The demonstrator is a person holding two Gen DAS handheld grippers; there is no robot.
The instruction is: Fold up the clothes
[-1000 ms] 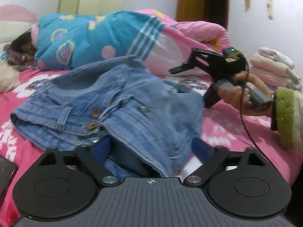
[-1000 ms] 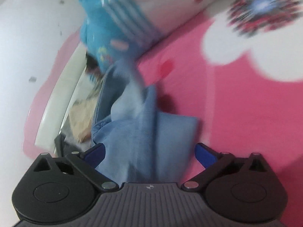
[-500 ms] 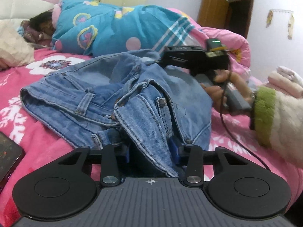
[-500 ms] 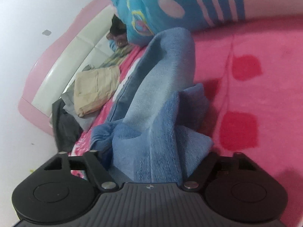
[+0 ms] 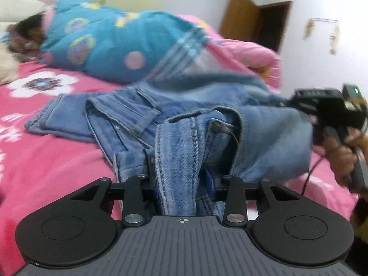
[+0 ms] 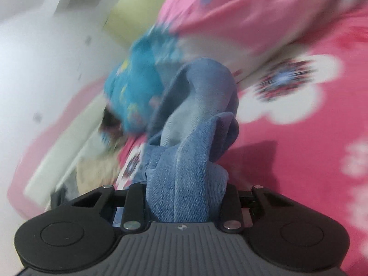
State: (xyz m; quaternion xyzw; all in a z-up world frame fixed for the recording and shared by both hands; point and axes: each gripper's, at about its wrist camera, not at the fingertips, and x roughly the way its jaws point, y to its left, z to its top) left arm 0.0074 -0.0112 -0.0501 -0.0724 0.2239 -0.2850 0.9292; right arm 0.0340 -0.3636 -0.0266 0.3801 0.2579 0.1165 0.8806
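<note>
the left tongs are pinched narrow on a bunched seam of the jeans, and the right tongs grip another wad of the same denim at its far right end. between them the jeans hang rumpled and half lifted over the pink bed, waistband end trailing on the sheet, so i judge the fold mid-way: no flat, squared shape shows, and laying out and smoothing are left. beyond lies a blue quilt with someone under it. no basket or box is in view.
</note>
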